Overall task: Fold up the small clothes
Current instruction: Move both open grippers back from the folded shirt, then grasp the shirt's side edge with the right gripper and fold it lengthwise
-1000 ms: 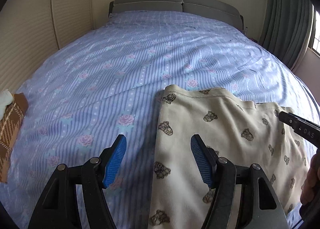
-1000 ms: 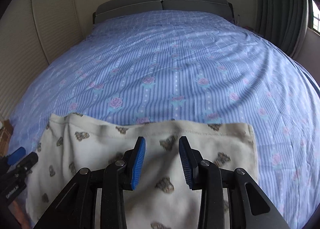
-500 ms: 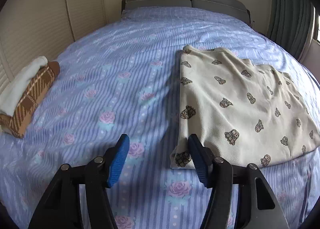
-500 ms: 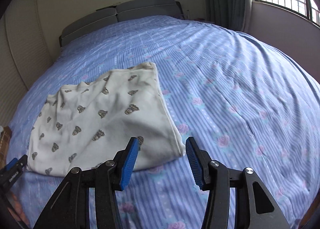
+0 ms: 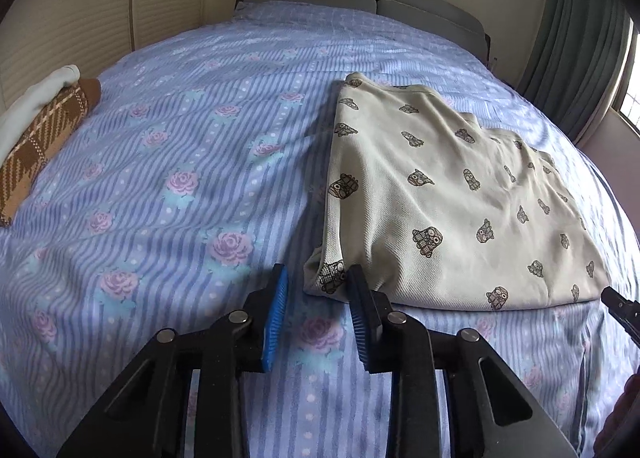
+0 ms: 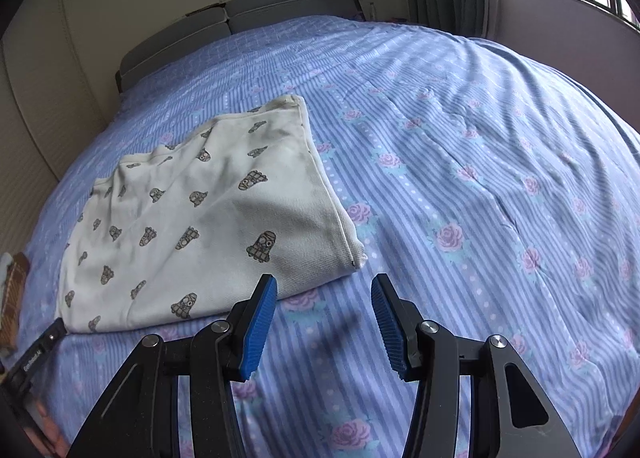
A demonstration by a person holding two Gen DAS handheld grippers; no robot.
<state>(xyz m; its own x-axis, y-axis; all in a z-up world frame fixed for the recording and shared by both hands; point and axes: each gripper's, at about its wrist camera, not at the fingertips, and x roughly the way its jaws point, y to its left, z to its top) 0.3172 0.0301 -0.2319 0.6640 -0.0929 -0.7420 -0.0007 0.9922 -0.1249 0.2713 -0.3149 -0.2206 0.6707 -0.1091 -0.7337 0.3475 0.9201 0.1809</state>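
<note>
Already the owl-print garment (image 5: 448,210) is lying folded; my left gripper (image 5: 316,314) and right gripper (image 6: 320,322) are hovering empty, fingers parted, near its near corners.

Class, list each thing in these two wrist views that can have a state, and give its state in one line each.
Cream printed garment: folded, lying flat on the bed, not gripped.
Left gripper: open, empty, at the garment's near left corner.
Right gripper: open, empty, near the garment's near right corner.
Brown plaid item: folded, set aside at left.
Bedsheet: spread, lightly wrinkled.
</note>
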